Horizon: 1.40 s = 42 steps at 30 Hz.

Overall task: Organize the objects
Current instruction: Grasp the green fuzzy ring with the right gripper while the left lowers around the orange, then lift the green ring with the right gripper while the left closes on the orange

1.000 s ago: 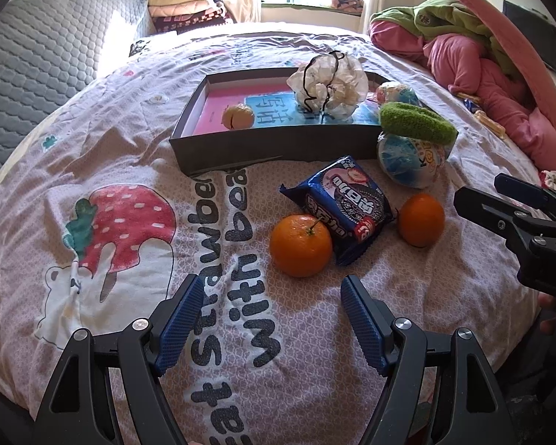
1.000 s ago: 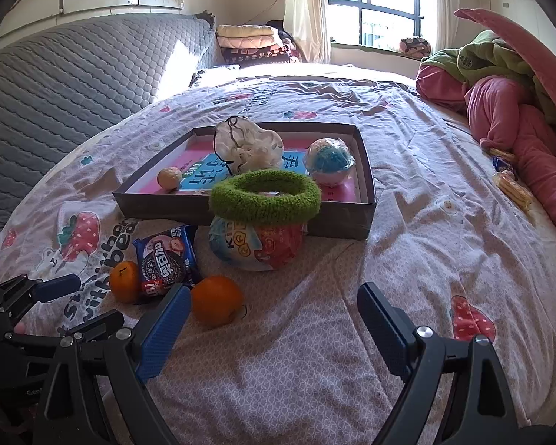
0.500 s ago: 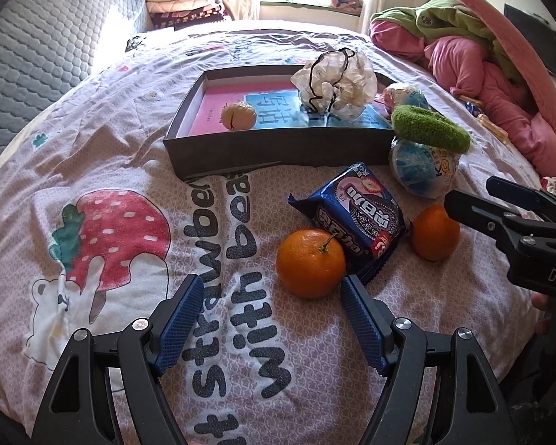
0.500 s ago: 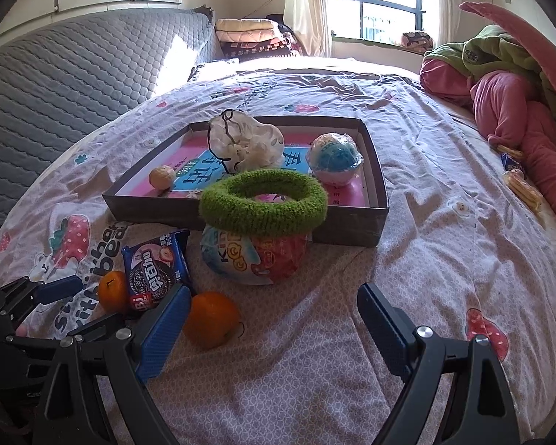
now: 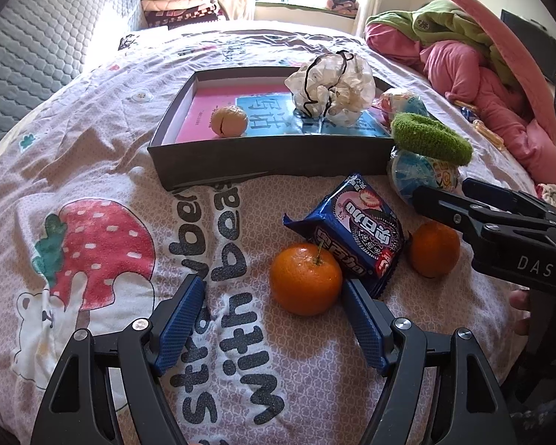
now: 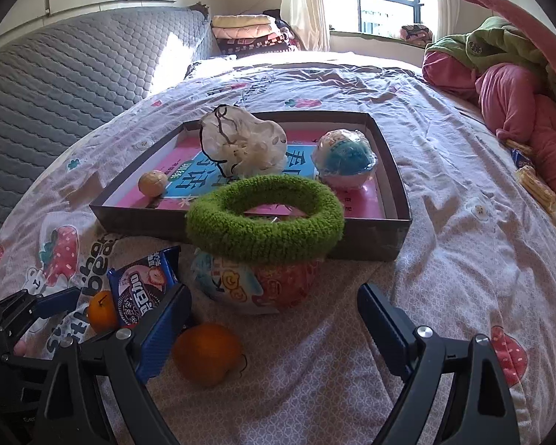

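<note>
Left wrist view: my left gripper hangs low over the bed, fingers spread wide and holding nothing. The stemmed orange lies just ahead, nearer my right-side finger and almost touching its tip. Behind the fruit, a blue biscuit packet rests on the quilt, one corner overlapping the orange's far side. A second orange sits to the right of the packet, partly hidden by my right gripper, which enters from the right edge.

Right wrist view: my right gripper also has its fingers spread apart, empty. The second orange lies beside the tip of the left-side finger. Ahead, between the two fingers, stands a printed round pouch with a green knitted ring lying on top of it. The pouch stands against the near wall of a shallow dark box.

Inside the box: a crumpled white bag with a black cord near the middle, a blue-and-white ball in the right part, and a small tan fruit at the left, all on a pink and blue printed sheet.

Background: pink and green bedding heaped at the right; folded blankets below the window.
</note>
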Tool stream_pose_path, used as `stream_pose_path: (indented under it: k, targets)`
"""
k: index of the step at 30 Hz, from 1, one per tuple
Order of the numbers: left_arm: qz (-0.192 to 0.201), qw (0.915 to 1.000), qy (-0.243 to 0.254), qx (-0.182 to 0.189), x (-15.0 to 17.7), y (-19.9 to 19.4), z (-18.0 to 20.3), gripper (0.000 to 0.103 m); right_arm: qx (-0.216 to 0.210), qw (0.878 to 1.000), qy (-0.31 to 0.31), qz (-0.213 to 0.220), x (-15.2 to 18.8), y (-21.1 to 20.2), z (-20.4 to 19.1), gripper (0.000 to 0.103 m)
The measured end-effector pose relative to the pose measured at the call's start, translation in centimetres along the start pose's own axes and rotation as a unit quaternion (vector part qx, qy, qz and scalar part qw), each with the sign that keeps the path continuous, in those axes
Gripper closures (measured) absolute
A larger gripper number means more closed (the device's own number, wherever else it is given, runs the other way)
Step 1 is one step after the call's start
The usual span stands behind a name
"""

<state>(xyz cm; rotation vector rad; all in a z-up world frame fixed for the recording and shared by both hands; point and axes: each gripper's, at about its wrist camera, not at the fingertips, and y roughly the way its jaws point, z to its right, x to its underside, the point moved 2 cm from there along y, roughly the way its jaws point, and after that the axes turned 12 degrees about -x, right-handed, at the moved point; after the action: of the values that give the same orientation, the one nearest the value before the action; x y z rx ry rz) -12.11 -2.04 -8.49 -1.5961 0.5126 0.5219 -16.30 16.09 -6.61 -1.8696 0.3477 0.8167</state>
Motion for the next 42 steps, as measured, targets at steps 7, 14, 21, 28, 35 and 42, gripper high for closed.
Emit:
stream_pose_path:
  k: [7, 14, 21, 28, 35, 42]
  targets:
    - [0.001, 1.0, -0.002, 0.006, -0.4, 0.4, -0.1, 0.025, -0.005, 1.0, 0.006, -0.003, -0.5, 1.0, 0.2, 0.012]
    - [0.003, 0.9999, -0.002, 0.014, -0.6, 0.8, -0.2, 0.026, -0.005, 1.0, 0.001, -0.008, -0.9, 1.9, -0.1, 0.012]
    - [0.006, 0.9995, -0.002, 0.029, -0.8, 0.9, -0.2, 0.036, -0.008, 1.0, 0.0, -0.01, -1.3, 2.4, -0.1, 0.018]
    - [0.009, 0.9993, 0.007, 0.037, -1.2, 1.1, 0.3, 0.052, -0.01, 1.0, -0.013, -0.017, -1.5, 3.0, -0.5, 0.038]
    - [0.008, 0.9988, 0.015, 0.045, -1.6, 1.2, 0.9, 0.065, -0.014, 1.0, -0.017, -0.02, -1.6, 3.0, -0.5, 0.047]
    - [0.005, 0.9987, 0.009, 0.05, -2.2, 1.2, 0.8, 0.065, -0.018, 0.999, -0.033, -0.017, -2.1, 2.6, -1.2, 0.048]
